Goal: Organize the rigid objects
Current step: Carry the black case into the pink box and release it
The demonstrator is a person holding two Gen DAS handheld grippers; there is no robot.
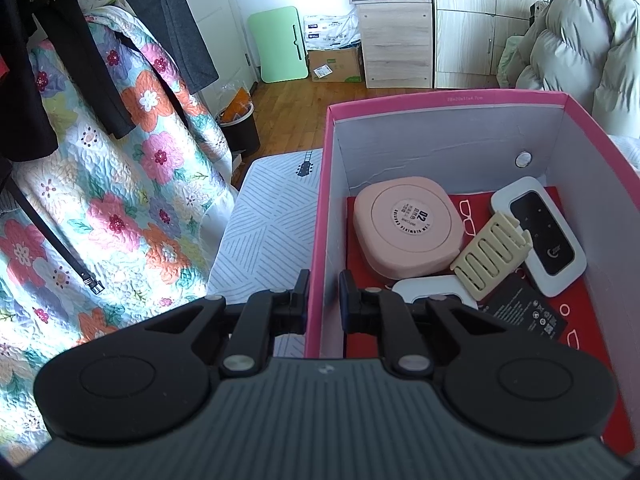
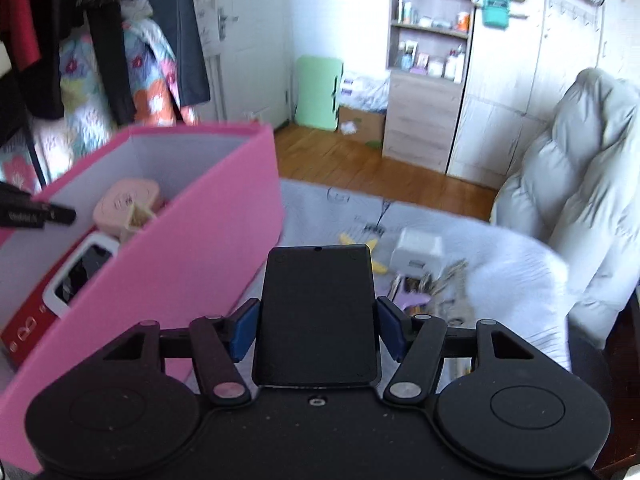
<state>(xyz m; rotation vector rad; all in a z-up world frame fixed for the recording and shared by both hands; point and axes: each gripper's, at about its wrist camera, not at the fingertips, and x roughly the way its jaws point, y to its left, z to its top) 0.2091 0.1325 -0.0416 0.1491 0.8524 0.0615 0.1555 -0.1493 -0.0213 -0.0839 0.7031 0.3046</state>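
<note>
Right wrist view: right gripper [image 2: 316, 334] clamps a flat black device [image 2: 318, 312], lifted beside the pink box [image 2: 192, 240] at nine o'clock, probably for stowing; left gripper [image 1: 324, 300] pinches the box wall, steadying it.

Bedroom, daylit, bright from right side. Floor: wood boards [image 1: 304, 96]. Far wall: white door [image 2: 244, 40]; pale-wood cabinet w/ open shelves [image 1: 394, 28] holding bottles, jars; wardrobe doors [image 1: 476, 20] adjoining at right. Green board [image 1: 280, 44] leaning on wall beside cardboard box [image 1: 336, 65]. Left: dark garments [image 1: 48, 60] hanging over floral quilt [image 1: 120, 184]. Right: pale puffer coat [image 1: 584, 48]. Black waste bin [image 1: 240, 128] on floor.
</note>
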